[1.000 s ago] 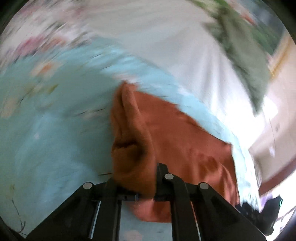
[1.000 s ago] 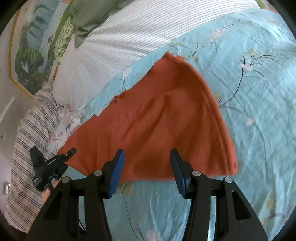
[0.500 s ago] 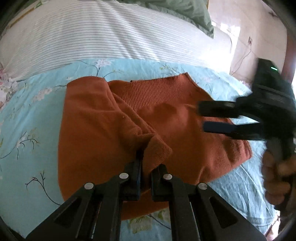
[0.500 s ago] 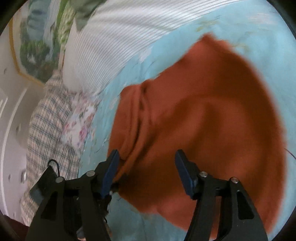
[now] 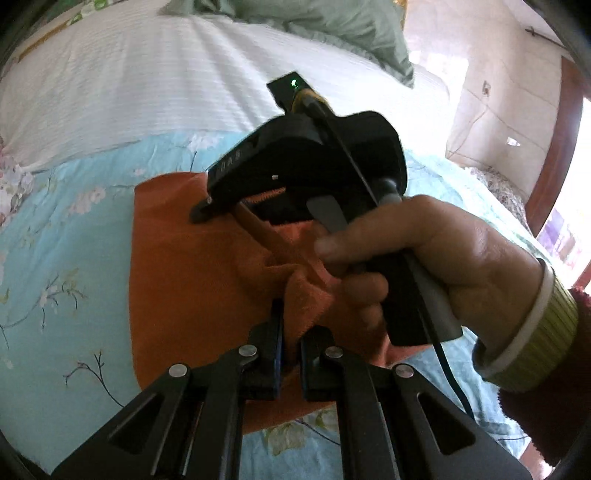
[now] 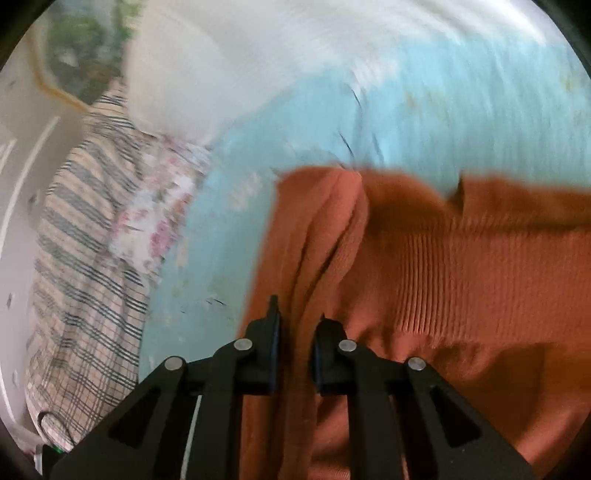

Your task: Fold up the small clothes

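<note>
An orange knit garment (image 5: pixel 192 266) lies partly folded on a light blue flowered bedsheet (image 5: pixel 55 258). My left gripper (image 5: pixel 291 314) is shut on a raised fold of it at the near edge. Just beyond, a person's hand (image 5: pixel 424 251) holds my right gripper (image 5: pixel 201 214), whose tips rest on the garment's far part near the ribbed band. In the blurred right wrist view, the right gripper (image 6: pixel 297 314) has its jaws closing on a bunched ridge of the orange garment (image 6: pixel 461 266), with the cloth filling the narrow gap between them.
A white striped quilt (image 5: pixel 129 85) and a green pillow (image 5: pixel 332 26) lie behind the garment. A plaid cloth (image 6: pixel 81 258) and a flowered cloth (image 6: pixel 155 221) sit at the left of the bedsheet (image 6: pixel 443 122). A wall and wooden door frame (image 5: pixel 554 155) stand at the right.
The right gripper swung in from the right over the garment and its wide jaws closed onto a fold. The left gripper kept its hold and shifted slightly.
</note>
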### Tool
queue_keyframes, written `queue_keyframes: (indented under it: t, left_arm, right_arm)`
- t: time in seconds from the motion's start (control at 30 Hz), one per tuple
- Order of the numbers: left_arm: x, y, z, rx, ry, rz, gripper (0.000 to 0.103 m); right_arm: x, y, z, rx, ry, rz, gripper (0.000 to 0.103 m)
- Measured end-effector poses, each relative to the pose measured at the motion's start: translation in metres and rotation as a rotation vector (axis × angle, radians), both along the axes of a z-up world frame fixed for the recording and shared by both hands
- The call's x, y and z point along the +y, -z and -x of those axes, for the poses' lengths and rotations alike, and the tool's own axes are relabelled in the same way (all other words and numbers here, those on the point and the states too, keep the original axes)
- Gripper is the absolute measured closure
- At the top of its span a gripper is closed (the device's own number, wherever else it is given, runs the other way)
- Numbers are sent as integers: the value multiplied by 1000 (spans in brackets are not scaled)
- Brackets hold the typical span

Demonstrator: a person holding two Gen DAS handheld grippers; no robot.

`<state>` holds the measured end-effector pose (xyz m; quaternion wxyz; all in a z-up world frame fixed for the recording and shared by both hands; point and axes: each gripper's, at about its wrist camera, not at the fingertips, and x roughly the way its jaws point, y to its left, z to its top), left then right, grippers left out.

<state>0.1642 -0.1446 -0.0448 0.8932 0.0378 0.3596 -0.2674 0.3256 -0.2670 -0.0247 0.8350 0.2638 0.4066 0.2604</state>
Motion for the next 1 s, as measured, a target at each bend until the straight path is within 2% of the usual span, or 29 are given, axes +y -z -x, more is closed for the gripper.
queue_keyframes:
  t: [0.13, 0.23, 0.27, 0.37, 0.5, 0.6, 0.7, 0.83, 0.97, 1.0]
  left_arm:
    - [-17, -28, 12, -33, 90, 68, 98]
    - [-53, -43, 21, -47, 180, 104, 98]
    - [-65, -43, 22, -38, 200, 115, 98]
    - [-102, -28, 22, 4, 254, 131, 98]
    - [-139, 3, 15, 78, 283, 85, 98]
    - [-148, 14, 11, 106, 284, 67, 98]
    - [-146, 12, 9, 106, 300, 94, 98]
    - [-146, 21, 1, 145, 321, 98, 97]
    - [-143, 25, -6, 193, 317, 91, 88]
    - [-138, 24, -6, 202, 314, 95, 78]
  right_arm:
    - [-39, -51, 44, -142, 41, 28, 88]
    - [-71, -66, 69, -173, 110, 94, 88]
    - [-87, -63, 78, -167, 150, 130, 88]
    - [-122, -40, 89, -103, 226, 119, 88]
    - [-144, 2, 89, -22, 277, 128, 88]
    - [-148, 7, 89, -28, 281, 131, 88]
    - [-151, 4, 94, -53, 290, 125, 88]
    - [-156, 19, 95, -16, 317, 162, 88]
    - [-159, 20, 105, -14, 341, 191, 86]
    - [-158, 17, 108, -17, 347, 206, 85]
